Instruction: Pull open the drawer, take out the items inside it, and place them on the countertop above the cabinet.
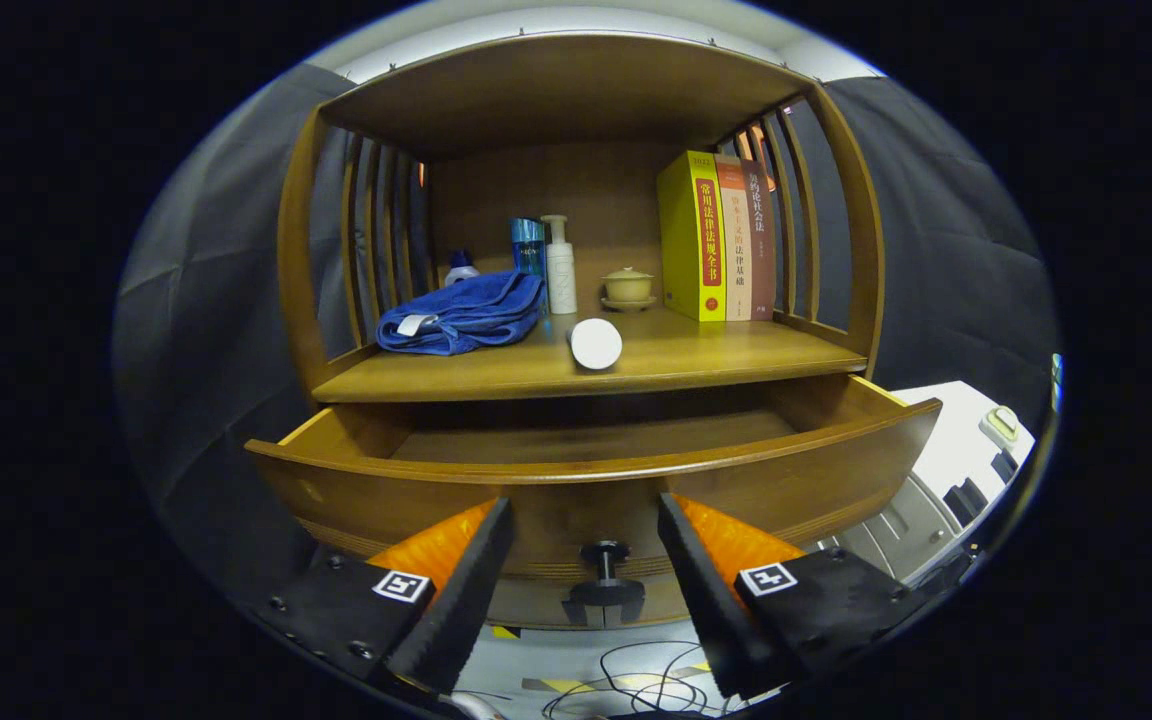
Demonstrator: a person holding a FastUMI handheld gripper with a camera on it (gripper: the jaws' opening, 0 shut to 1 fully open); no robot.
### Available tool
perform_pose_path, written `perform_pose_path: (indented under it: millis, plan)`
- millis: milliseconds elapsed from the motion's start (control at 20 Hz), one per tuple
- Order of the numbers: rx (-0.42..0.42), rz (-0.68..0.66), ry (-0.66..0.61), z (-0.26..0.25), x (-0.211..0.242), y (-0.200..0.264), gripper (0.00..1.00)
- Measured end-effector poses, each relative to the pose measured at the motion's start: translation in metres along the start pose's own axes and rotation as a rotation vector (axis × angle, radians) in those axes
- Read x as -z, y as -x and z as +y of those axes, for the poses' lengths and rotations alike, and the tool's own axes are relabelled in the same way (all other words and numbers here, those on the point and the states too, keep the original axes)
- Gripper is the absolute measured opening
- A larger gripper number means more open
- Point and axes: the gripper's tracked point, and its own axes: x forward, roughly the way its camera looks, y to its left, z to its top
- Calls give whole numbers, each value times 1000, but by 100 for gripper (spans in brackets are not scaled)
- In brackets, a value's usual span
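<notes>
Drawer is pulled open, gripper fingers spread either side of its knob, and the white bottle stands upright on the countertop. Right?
Not quite. In the gripper view the white bottle lies on its side on the countertop. The drawer is open, and the gripper is open about the knob.

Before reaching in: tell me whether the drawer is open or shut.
Open: the drawer juts out under the countertop, inside showing. Gripper open, fingers either side of its knob.

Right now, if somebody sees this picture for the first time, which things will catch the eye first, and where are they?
First comes the pulled-open wooden drawer, its curved front just beyond the open gripper, with the dark knob between the fingers. Then the countertop above it: a folded blue towel at its left, a white cylinder lying near the front edge, and a yellow book standing upright at its right.
</notes>
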Motion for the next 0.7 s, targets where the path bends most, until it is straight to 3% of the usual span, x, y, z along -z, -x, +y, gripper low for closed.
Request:
perform_pose_path:
  millis: [700]
  plan:
    - [-7, -40, 16, -3, -22, -68, 97]
